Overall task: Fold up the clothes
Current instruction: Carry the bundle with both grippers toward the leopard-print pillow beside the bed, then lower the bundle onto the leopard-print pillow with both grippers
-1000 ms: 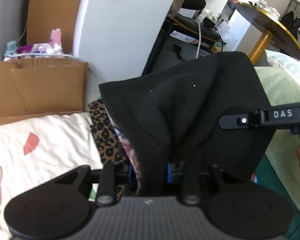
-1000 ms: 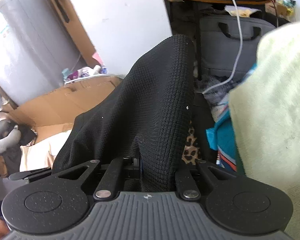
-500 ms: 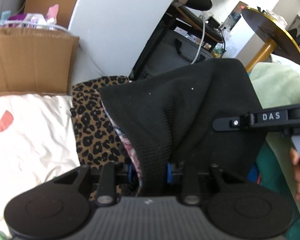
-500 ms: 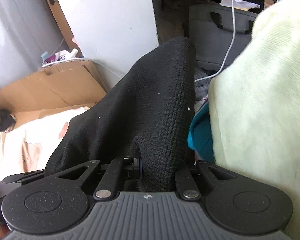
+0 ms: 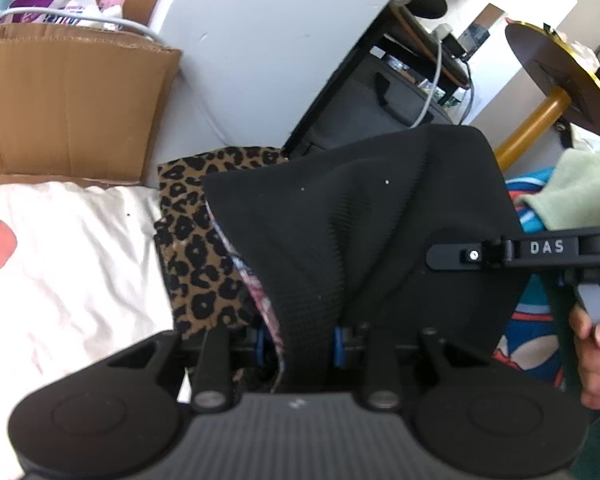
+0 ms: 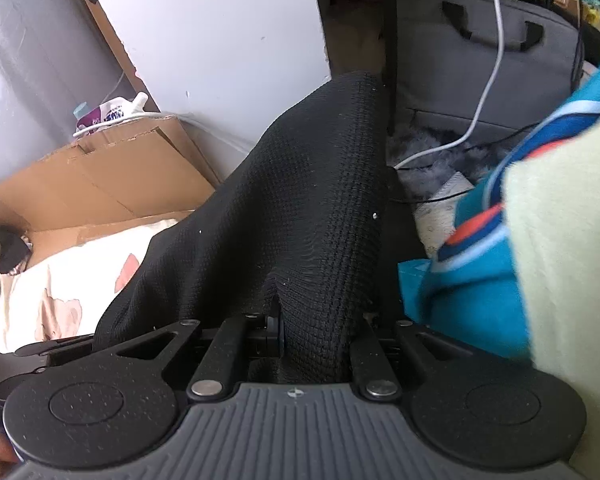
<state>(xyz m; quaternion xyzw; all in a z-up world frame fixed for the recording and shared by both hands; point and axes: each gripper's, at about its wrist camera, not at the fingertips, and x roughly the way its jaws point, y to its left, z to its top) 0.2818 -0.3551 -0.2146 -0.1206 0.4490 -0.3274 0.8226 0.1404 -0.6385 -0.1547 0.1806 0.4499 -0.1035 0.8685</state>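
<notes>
A black knit garment [image 5: 360, 232] hangs stretched between both grippers, above the bed. The left gripper [image 5: 300, 344] is clamped on one bunched edge, the cloth rising ahead of its fingers and hiding their tips; the right gripper [image 6: 316, 332] pinches another bunched edge, its fingers nearly together. Just left of the left fingers lies a leopard-print cloth [image 5: 196, 240], then a white patterned sheet [image 5: 68, 256] and a cardboard box [image 5: 68, 100] beyond. Right of the right fingers sit a teal striped garment [image 6: 472, 280] and pale green fabric [image 6: 568, 240].

Black waffle-knit garment [image 5: 364, 240], leopard-print cloth [image 5: 196, 248], pale green towel [image 6: 568, 248].
</notes>
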